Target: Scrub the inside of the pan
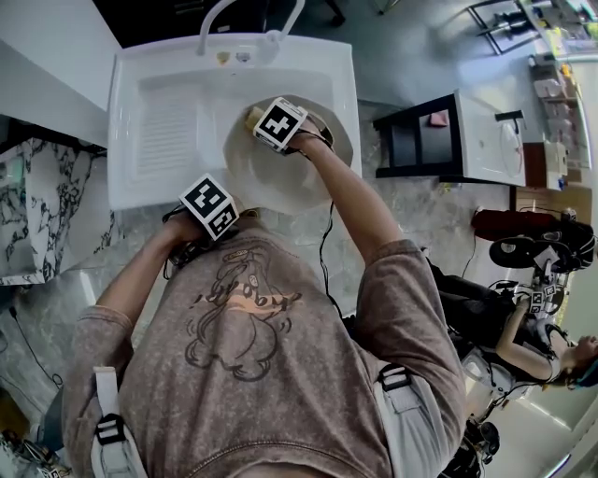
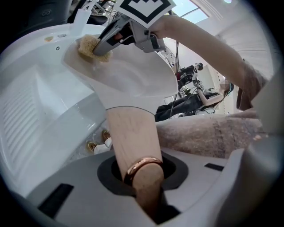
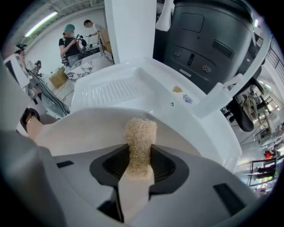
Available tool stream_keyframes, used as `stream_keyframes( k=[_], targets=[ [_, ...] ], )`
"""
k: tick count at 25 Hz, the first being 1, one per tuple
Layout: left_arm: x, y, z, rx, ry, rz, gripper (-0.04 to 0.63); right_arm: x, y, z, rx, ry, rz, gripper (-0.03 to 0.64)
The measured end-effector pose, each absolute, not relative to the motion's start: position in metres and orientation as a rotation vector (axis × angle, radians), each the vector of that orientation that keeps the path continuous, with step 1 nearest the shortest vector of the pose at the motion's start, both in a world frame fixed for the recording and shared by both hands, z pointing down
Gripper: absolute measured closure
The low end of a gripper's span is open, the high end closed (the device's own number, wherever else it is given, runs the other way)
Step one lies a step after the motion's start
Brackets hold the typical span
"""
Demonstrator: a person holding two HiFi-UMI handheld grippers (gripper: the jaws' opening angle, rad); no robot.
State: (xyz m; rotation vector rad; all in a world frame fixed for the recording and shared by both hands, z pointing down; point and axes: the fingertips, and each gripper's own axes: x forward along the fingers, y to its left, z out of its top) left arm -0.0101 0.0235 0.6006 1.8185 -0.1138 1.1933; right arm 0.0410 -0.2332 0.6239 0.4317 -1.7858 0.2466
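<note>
A cream-white pan (image 1: 280, 173) lies tilted in the white sink (image 1: 140, 75). Its wooden handle (image 2: 133, 142), which has a copper ring, runs into my left gripper (image 2: 143, 179), and the jaws are shut on it. In the head view the left gripper (image 1: 224, 217) sits at the sink's front edge. My right gripper (image 1: 264, 119) reaches into the pan's far side, shut on a tan scrub sponge (image 3: 140, 135). The sponge (image 2: 91, 45) presses against the pan's inner wall (image 3: 84, 128) near the rim. The left gripper view shows the right gripper (image 2: 116, 36) over the pan (image 2: 128, 77).
A ribbed drainboard (image 1: 168, 126) fills the sink's left half, and a faucet (image 1: 224, 14) stands at the back. A marble counter (image 1: 37, 205) flanks the left and a black side table (image 1: 420, 140) the right. People (image 3: 71, 40) stand in the background.
</note>
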Motion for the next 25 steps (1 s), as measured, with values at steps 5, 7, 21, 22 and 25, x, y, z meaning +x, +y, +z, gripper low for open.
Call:
stream_keyframes(
  k=[5, 7, 21, 22, 25],
  targets=[
    [-0.011, 0.024, 0.601, 1.817, -0.116, 1.193, 0.508, 0.068, -0.245, 0.627, 0.496, -1.731, 0.233, 0.463],
    [-0.011, 0.024, 0.601, 1.818, -0.115, 1.192, 0.508, 0.080, -0.249, 0.626, 0.527, -1.720, 0.240, 0.462],
    [-0.008, 0.024, 0.600, 1.823, -0.126, 1.189, 0.508, 0.130, -0.256, 0.619, 0.567, -1.678, 0.241, 0.463],
    [-0.008, 0.024, 0.600, 1.821, -0.125, 1.187, 0.508, 0.135, -0.256, 0.617, 0.564, -1.660, 0.235, 0.462],
    [-0.010, 0.022, 0.600, 1.816, -0.123, 1.184, 0.508, 0.146, -0.256, 0.613, 0.561, -1.626, 0.242, 0.462]
  ],
)
